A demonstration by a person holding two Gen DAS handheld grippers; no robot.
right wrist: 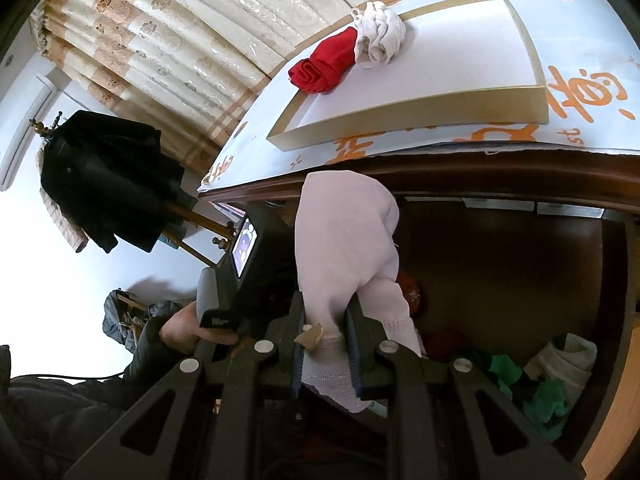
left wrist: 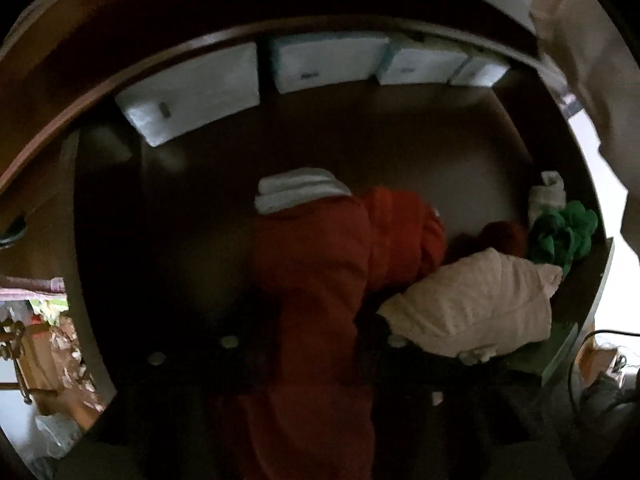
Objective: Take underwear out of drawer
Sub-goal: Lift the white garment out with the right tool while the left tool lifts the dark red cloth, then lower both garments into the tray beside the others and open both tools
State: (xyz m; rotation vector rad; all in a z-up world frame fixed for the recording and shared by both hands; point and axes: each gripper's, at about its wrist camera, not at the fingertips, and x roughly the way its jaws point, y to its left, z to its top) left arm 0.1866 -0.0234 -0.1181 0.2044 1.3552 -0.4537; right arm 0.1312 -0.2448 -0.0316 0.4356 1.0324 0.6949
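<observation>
My right gripper [right wrist: 326, 344] is shut on pale pink underwear [right wrist: 344, 240], held above the open dark wooden drawer [right wrist: 520, 264]. My left gripper [left wrist: 316, 344] is low over the drawer and shut on red underwear with a white waistband [left wrist: 316, 264]. More items lie in the drawer: a cream piece [left wrist: 472, 304], a green piece [left wrist: 564, 232] and a small white piece [left wrist: 548, 196]. On the cabinet top, a red rolled piece [right wrist: 324, 64] and a white piece [right wrist: 380, 36] lie in a shallow box lid [right wrist: 420, 116].
White boxes [left wrist: 328, 60] line the drawer's back. A coat rack with a dark coat [right wrist: 108, 176] stands left of the cabinet, before patterned curtains [right wrist: 160, 40]. The cabinet top carries a white sheet with orange characters [right wrist: 580, 92].
</observation>
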